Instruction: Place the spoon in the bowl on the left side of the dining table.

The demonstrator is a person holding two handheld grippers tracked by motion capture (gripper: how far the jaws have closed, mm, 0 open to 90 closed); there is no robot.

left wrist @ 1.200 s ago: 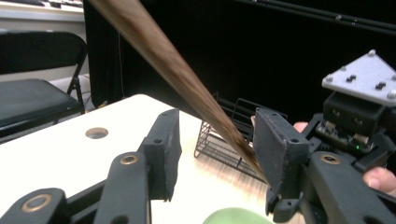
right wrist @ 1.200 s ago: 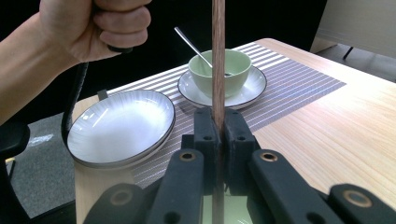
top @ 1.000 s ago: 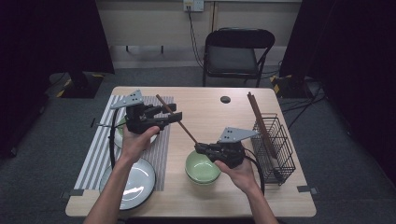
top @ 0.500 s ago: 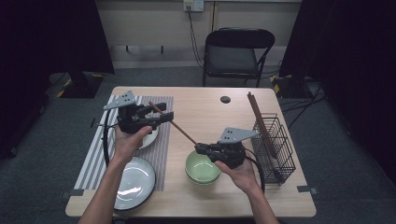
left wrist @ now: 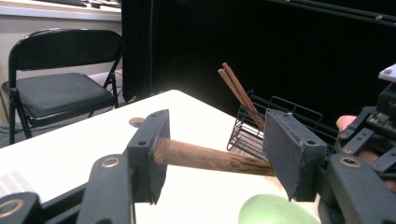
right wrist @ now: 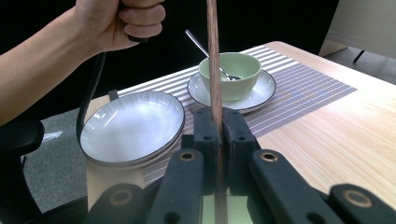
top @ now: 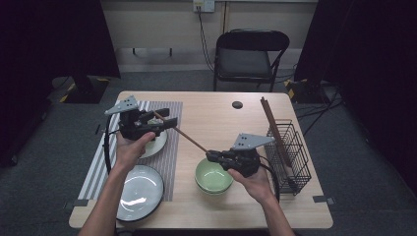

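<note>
Right gripper view: fingers [right wrist: 216, 135] clamp a chopstick [right wrist: 214, 70]; beyond, small green bowl [right wrist: 229, 69] holds a spoon [right wrist: 205, 50].

The green bowl [top: 213, 176] sat on the table [top: 221, 123] near its front edge. To the bowl's left lay the striped mat [top: 169, 147], bearing a large plate [top: 139, 191] at the front and, farther back, a small plate [top: 156, 143] with a cup [right wrist: 229, 69] on it. To the bowl's right stood the wire basket [top: 290, 152], chopsticks [top: 273, 129] leaning in it. Behind the bowl, beyond the table, stood a chair [top: 248, 56].
</note>
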